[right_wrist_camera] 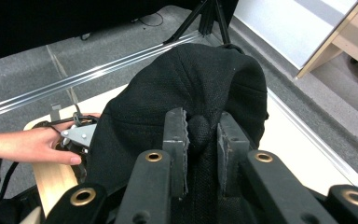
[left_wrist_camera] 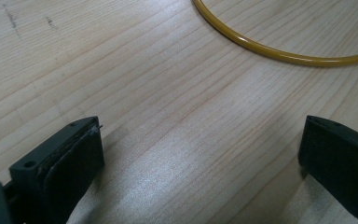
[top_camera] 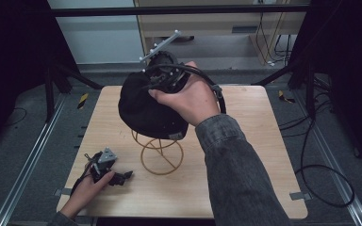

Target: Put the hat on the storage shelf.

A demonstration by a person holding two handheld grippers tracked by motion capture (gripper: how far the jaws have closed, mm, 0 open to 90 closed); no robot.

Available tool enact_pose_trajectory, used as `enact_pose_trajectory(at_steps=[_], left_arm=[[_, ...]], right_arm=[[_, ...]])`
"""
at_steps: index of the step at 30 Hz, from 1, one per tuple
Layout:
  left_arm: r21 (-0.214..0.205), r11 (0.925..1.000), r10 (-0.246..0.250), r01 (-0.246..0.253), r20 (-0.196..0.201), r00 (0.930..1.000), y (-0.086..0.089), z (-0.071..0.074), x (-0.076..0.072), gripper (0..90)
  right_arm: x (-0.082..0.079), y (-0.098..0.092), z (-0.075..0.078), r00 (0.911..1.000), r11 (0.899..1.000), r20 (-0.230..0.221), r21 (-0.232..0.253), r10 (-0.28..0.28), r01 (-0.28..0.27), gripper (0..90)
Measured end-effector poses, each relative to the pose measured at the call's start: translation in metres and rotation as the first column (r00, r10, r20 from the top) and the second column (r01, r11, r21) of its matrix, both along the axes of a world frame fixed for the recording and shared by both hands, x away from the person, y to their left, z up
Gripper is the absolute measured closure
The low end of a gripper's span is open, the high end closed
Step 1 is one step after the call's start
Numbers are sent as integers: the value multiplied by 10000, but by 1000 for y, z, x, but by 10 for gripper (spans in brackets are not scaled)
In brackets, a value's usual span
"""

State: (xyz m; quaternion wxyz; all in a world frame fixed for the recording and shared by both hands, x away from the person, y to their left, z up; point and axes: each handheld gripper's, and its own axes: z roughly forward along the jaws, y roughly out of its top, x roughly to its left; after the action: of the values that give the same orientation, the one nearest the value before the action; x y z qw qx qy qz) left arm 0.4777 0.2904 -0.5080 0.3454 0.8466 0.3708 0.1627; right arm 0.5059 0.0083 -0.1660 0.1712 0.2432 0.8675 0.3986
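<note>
Right gripper (right_wrist_camera: 200, 135) clenched on a fold of the black hat (top_camera: 146, 106), which sits over the yellow wire stand (top_camera: 161, 155) — likely the lift-off or seating step. Left gripper (top_camera: 107, 170) rests released on the table (top_camera: 264, 155). Next move calls for a steady vertical pull.

black hat (top_camera: 146, 106) hides stand (top_camera: 161, 155) top; ring (left_wrist_camera: 279, 51) cropped

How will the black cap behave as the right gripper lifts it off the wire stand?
The black cap is probably soft and light: its fabric bunches between the right gripper pads. The wire stand looks thin, so it may tip if snagged.
</note>
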Motion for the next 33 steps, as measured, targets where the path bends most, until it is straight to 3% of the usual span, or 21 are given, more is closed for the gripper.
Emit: enact_pose_trajectory(at_steps=[8,22,33], left_arm=[[4,10000,-1,1,2,10000,0,0,0,0],[9,10000,-3,3,18,10000,0,0,0,0],[7,10000,-8,8,13,10000,0,0,0,0]], right_arm=[[5,9,-10,9998,9997,-166,-253,66,-70,769],[23,23,-43,9980,9979,-638,-653,4,-46,761],[25,19,-57,9957,9957,-919,-924,-149,64,734]])
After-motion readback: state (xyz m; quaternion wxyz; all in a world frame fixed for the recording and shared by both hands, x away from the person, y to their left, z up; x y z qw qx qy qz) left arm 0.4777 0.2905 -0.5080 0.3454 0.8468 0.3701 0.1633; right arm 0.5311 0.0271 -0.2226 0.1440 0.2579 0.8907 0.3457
